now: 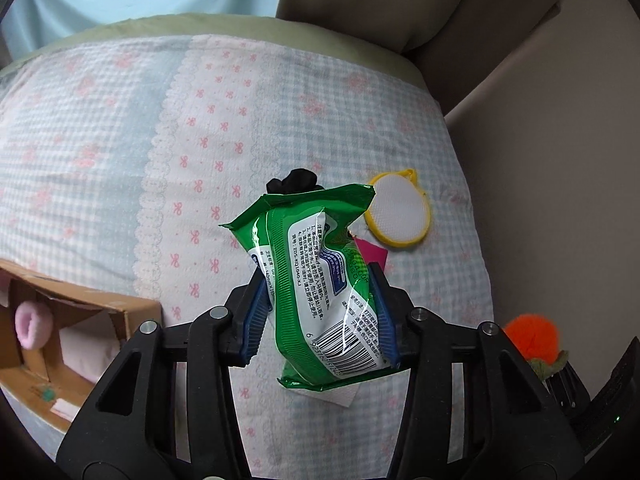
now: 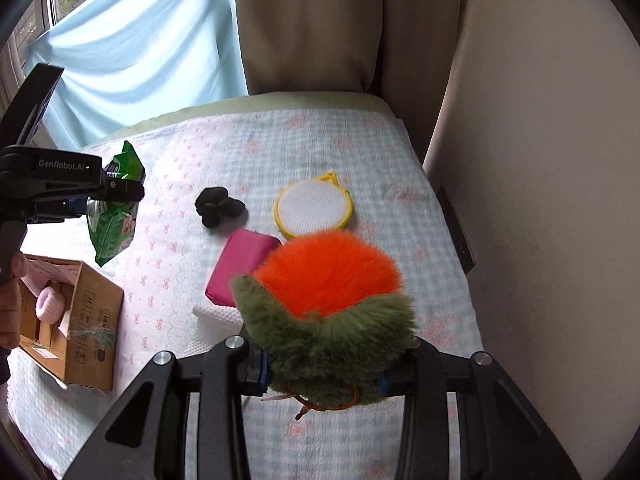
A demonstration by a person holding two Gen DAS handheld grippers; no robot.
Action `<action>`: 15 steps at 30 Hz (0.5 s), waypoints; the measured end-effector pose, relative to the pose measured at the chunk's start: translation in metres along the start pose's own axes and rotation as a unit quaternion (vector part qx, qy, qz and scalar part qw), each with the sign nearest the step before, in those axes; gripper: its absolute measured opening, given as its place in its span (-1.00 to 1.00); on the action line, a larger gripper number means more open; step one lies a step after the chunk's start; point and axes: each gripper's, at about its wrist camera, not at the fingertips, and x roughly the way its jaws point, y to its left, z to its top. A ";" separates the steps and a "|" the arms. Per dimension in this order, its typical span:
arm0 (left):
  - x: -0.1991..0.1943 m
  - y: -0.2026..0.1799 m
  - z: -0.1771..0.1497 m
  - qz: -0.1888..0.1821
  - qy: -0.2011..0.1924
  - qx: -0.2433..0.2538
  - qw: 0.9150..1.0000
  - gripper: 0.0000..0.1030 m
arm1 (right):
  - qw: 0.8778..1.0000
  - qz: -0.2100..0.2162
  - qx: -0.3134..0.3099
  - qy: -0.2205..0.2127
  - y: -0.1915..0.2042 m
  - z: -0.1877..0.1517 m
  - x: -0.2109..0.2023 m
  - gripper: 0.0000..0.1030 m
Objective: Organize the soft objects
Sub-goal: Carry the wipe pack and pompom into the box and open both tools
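my left fingers (image 1: 256, 312) pinch the slick green wipes pack (image 1: 320, 280), right fingers (image 2: 262, 364) clamp the fluffy orange plush (image 2: 328, 280); i fear either slipping short of the cardboard box (image 2: 92, 320).

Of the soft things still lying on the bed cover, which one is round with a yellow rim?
The white mesh pad, lying beyond the pink pouch. It alone is a flat disc edged in yellow; the black bundle is lumpy and the pouch rectangular.

Green wipes pack (image 1: 320, 280), orange-and-olive plush (image 2: 332, 300), pink-bowed checked bedspread (image 1: 120, 120).
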 end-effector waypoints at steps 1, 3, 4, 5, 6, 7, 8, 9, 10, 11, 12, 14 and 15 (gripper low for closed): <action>-0.014 0.000 -0.002 -0.001 -0.007 0.000 1.000 -0.18 | 1.000 -0.001 0.000 -0.006 0.002 0.003 -0.010 -0.33; -0.043 0.002 -0.007 -0.003 -0.023 0.000 1.000 -0.18 | 1.000 -0.001 0.000 -0.017 0.006 0.010 -0.031 -0.33; -0.057 0.004 -0.009 -0.003 -0.032 -0.001 0.999 -0.18 | 1.000 -0.001 -0.001 -0.022 0.009 0.013 -0.042 -0.33; -0.072 0.006 -0.012 -0.004 -0.041 -0.002 0.999 -0.18 | 1.000 0.000 -0.002 -0.027 0.012 0.017 -0.053 -0.33; -0.086 0.008 -0.014 -0.004 -0.050 -0.002 0.999 -0.18 | 0.999 0.002 -0.003 -0.032 0.016 0.020 -0.064 -0.33; -0.100 0.011 -0.017 -0.003 -0.058 -0.002 0.998 -0.18 | 0.999 0.004 -0.006 -0.036 0.020 0.024 -0.075 -0.33; -0.113 0.013 -0.019 -0.001 -0.066 -0.002 0.998 -0.18 | 0.999 0.006 -0.009 -0.041 0.024 0.027 -0.085 -0.33; -0.126 0.017 -0.022 0.002 -0.073 -0.001 0.997 -0.18 | 0.999 0.009 -0.012 -0.046 0.030 0.030 -0.096 -0.33; -0.139 0.022 -0.026 0.007 -0.081 0.000 0.997 -0.18 | 0.998 0.012 -0.016 -0.052 0.035 0.033 -0.106 -0.33; -0.152 0.027 -0.029 0.010 -0.087 -0.001 0.996 -0.18 | 0.998 0.015 -0.019 -0.058 0.042 0.036 -0.115 -0.33; -0.164 0.034 -0.033 0.013 -0.092 -0.003 0.996 -0.18 | 0.998 0.018 -0.023 -0.064 0.048 0.038 -0.124 -0.33; -0.186 0.047 -0.042 0.021 -0.102 -0.007 0.995 -0.18 | 0.996 0.026 -0.030 -0.074 0.064 0.043 -0.140 -0.33; -0.196 0.055 -0.046 0.026 -0.107 -0.008 0.994 -0.18 | 0.996 0.029 -0.033 -0.079 0.072 0.045 -0.148 -0.33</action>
